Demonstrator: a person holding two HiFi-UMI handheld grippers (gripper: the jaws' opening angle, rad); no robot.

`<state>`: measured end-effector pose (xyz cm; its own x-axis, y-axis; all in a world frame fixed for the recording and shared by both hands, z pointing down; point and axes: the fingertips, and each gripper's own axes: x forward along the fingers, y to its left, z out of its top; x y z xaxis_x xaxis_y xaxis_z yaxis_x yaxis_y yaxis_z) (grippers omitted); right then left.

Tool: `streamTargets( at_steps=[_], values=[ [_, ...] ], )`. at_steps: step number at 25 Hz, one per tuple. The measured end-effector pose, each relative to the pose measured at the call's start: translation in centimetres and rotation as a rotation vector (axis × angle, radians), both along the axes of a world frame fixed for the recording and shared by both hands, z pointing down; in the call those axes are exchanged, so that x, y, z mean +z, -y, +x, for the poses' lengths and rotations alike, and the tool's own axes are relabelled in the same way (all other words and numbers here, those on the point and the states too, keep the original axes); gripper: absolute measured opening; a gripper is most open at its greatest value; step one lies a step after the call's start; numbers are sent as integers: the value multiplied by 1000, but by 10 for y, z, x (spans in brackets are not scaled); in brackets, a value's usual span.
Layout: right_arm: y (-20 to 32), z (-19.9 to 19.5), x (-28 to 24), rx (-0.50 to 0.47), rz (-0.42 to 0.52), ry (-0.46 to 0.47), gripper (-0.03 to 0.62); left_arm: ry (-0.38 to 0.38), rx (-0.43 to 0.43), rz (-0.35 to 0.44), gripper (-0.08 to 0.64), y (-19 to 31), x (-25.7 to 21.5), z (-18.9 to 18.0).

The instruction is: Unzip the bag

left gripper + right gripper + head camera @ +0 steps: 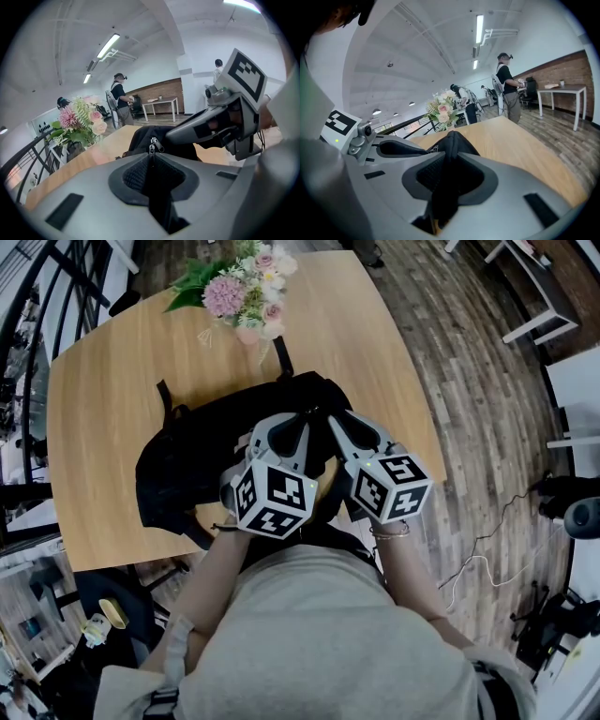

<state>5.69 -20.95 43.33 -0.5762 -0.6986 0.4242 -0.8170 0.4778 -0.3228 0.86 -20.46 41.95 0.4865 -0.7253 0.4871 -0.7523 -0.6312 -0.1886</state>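
A black backpack (197, 460) lies on the wooden table (112, 371), close to its near edge. Both grippers meet over the bag's top right part. My left gripper (305, 421) is shut on the metal zipper pull (153, 144), which sticks up just past the jaw tips in the left gripper view. My right gripper (336, 420) sits close beside it on the right. It is shut on a raised fold of the black bag fabric (457, 140), which fills the gap between its jaws. The zipper line itself is hidden under the grippers in the head view.
A bunch of pink and white flowers (248, 287) lies at the table's far edge, behind the bag. The table's right edge runs close to the right gripper. Cables (487, 554) trail on the wood floor at the right. A person (119, 98) stands far back in the room.
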Motion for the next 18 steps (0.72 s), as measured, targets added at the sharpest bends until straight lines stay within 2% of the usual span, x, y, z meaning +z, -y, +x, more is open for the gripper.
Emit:
streamTargets(
  at_steps=[9,13,18],
  values=[
    [-1,2,-1,-1,14,5,77,32,22,13,49,-8,-7,-6],
    [-3,4,-2,-2,15,11,75,42,-1,14,17,-11,-9,-13],
    [-4,4,-1,-12,17,17,75,43,-26,14,17,-16,-9,-19]
  ],
)
